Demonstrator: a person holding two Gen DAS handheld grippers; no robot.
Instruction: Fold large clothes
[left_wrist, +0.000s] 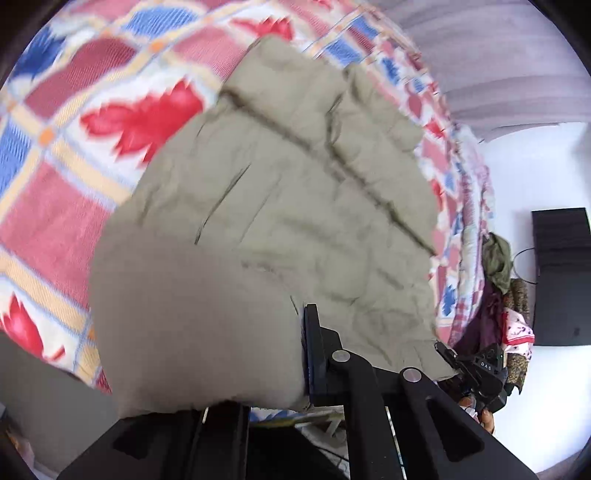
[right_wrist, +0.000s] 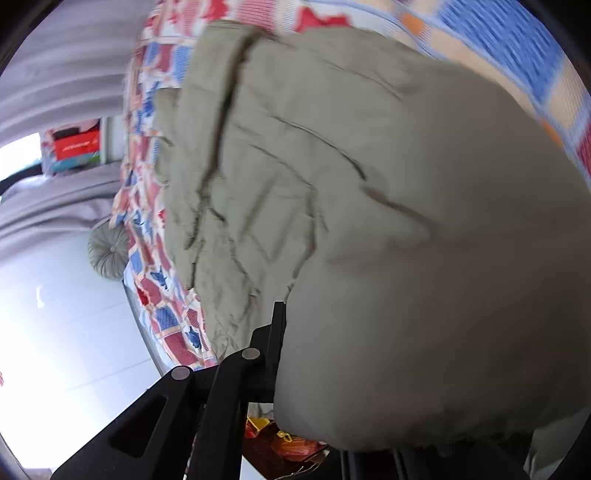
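A large beige padded jacket (left_wrist: 295, 177) lies spread over a bed with a red, blue and white patterned quilt (left_wrist: 74, 155). My left gripper (left_wrist: 295, 350) is shut on the jacket's near hem, and a thick fold of the fabric bulges over its left finger and hides it. My right gripper (right_wrist: 288, 350) is shut on the other end of the hem of the same jacket (right_wrist: 332, 166), and fabric covers its right finger. The right gripper (left_wrist: 484, 369) also shows at the lower right of the left wrist view, holding the jacket's corner.
The quilt (right_wrist: 155, 266) runs to the bed edge, with white tiled floor (right_wrist: 62, 314) beyond. A round grey cushion (right_wrist: 109, 249) sits by the bed. A pile of clothes (left_wrist: 506, 291) and a black box (left_wrist: 561, 273) stand at the right. Grey curtains (left_wrist: 498, 62) hang behind.
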